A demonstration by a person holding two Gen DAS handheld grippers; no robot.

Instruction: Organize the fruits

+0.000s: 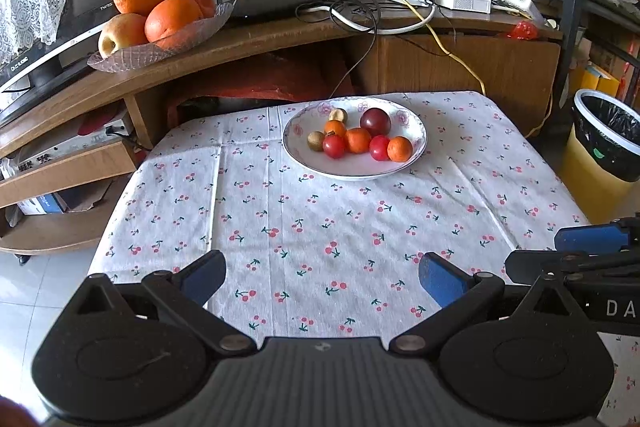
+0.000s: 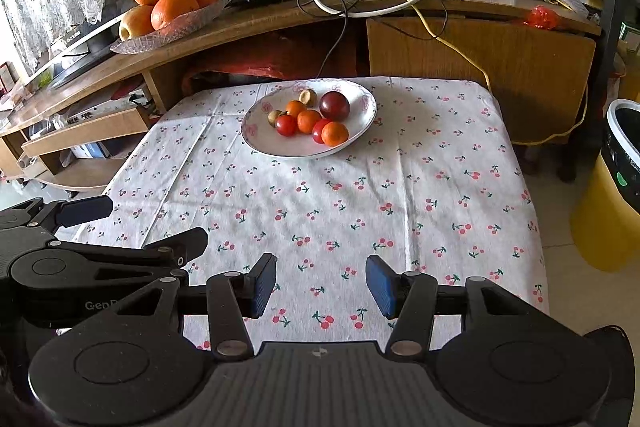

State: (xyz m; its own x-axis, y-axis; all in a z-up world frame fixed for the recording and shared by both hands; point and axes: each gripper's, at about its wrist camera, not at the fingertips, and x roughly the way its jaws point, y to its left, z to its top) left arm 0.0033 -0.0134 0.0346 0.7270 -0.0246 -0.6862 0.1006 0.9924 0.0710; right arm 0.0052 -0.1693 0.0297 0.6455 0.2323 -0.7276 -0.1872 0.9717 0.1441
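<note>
The left black plastic gripper (image 1: 322,277) had two flat blue pads on its fingers (image 1: 442,281). Round black discs sat at each side, with silver screws and a ridged grey block in the middle. The right black plastic gripper (image 2: 321,285) looked the same. White letters "Gen" showed on one gripper's side.

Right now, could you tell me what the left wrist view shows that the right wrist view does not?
Only the left wrist view shows the left gripper head-on, fingers wide apart. Only the right wrist view shows the right gripper head-on, open more narrowly. Both share the white plate of small fruits on the cherry-print tablecloth, the glass fruit dish and the lined bin.
</note>
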